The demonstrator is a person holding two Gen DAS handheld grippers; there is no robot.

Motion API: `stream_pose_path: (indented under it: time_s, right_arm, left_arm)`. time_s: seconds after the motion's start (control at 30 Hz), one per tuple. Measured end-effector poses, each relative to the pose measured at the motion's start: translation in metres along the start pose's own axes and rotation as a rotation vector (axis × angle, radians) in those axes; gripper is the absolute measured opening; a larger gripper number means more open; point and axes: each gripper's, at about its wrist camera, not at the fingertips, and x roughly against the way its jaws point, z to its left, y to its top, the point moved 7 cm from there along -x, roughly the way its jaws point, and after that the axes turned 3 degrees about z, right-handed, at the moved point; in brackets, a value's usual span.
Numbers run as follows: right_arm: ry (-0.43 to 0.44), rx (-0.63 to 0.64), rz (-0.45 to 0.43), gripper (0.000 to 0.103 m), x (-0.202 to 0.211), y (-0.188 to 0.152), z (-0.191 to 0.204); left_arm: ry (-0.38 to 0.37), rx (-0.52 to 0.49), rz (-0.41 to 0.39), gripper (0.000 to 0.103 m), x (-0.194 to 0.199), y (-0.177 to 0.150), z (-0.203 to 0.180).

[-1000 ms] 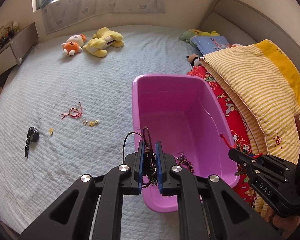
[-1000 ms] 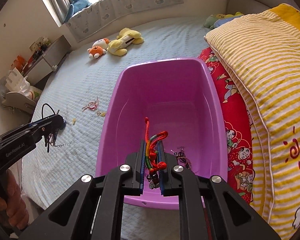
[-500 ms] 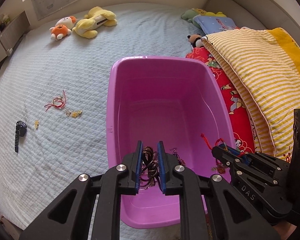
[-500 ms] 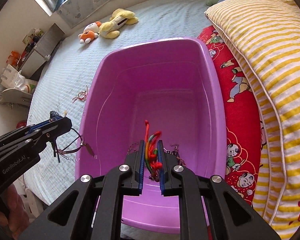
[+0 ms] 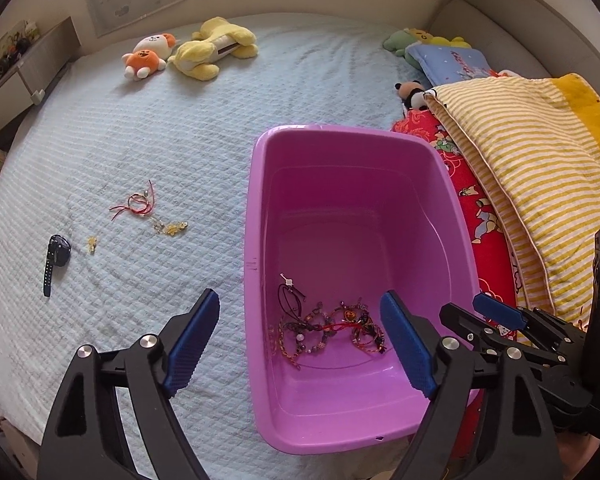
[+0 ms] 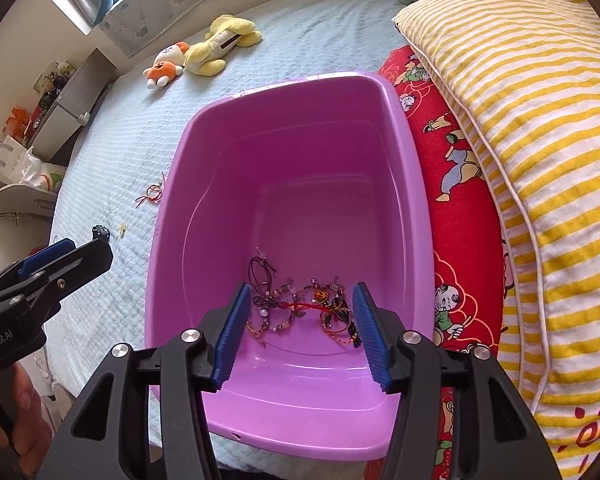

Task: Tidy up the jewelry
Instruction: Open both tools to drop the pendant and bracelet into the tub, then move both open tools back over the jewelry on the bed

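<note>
The remaining jewelry, a red string bracelet and gold charms, lies on the bedspread, left of the purple tub and nearer the left gripper. Left gripper and right gripper are spread wide, empty. Deposited bracelets lie in the tub's near end.

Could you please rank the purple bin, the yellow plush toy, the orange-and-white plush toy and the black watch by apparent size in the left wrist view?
1. Purple bin
2. Yellow plush toy
3. Orange-and-white plush toy
4. Black watch

The plush toys lie farther away, so their true sizes are uncertain.
</note>
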Motion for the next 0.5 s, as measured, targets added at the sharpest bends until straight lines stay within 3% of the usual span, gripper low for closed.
stream_pose_path:
  time_s: [0.5]
  right_arm:
    - [0.018, 0.037, 0.003, 0.055, 0.012, -0.012, 0.025]
  left_arm:
    - [0.003, 0.027, -0.061, 0.081, 0.033, -0.006, 0.015]
